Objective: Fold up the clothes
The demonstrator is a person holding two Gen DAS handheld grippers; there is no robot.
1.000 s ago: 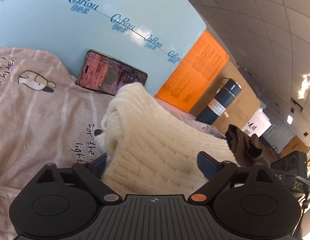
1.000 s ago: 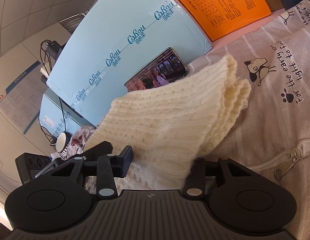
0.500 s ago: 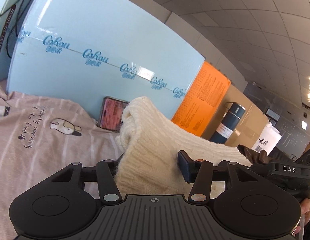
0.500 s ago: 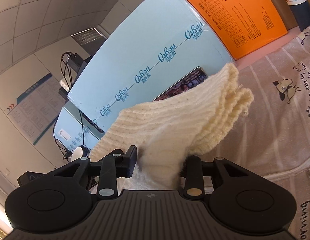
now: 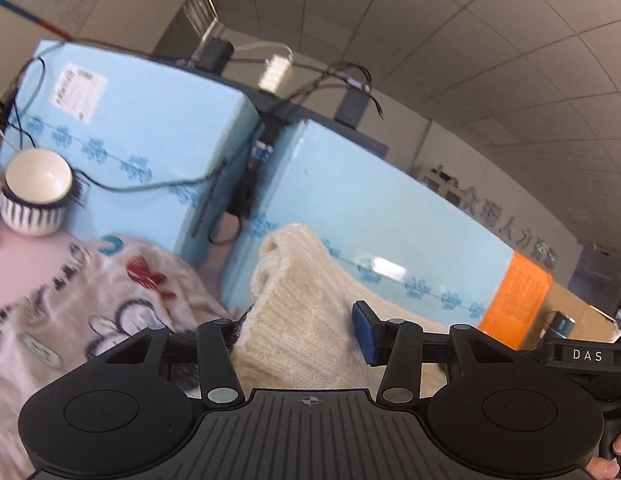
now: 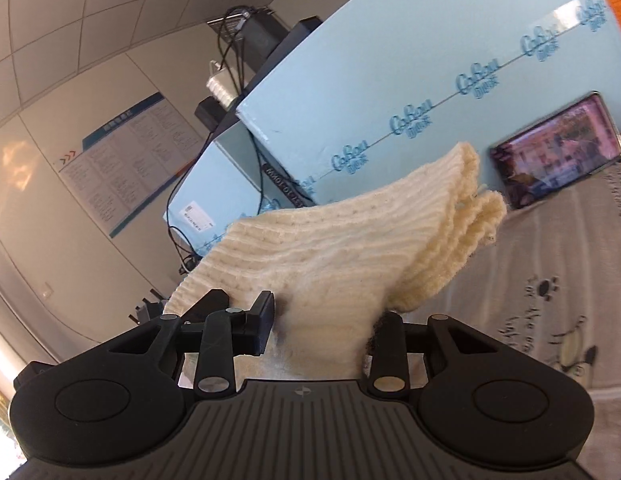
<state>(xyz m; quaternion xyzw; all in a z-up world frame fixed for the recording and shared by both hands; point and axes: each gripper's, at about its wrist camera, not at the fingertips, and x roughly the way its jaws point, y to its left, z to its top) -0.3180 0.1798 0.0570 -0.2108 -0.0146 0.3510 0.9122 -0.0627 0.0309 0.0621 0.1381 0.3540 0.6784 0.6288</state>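
Both grippers pinch the folded cream knit sweater [image 6: 350, 248], holding it off the bed, in front of the blue foam boards [image 5: 370, 216]. The left gripper [image 5: 298, 332], whose jaws have just been closing, clamps one edge. The right gripper [image 6: 322, 320] clamps the other, narrowly parted, probably to carry the bundle without unfolding.

Bright daylight; fisheye-warped edges, motion blur in left view.

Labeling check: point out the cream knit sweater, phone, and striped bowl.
cream knit sweater [image 6: 330, 248], right wrist view, ribbed top layer.
phone [image 6: 558, 152], right wrist view, lit screen.
striped bowl [image 5: 32, 212], left wrist view, outer wall.
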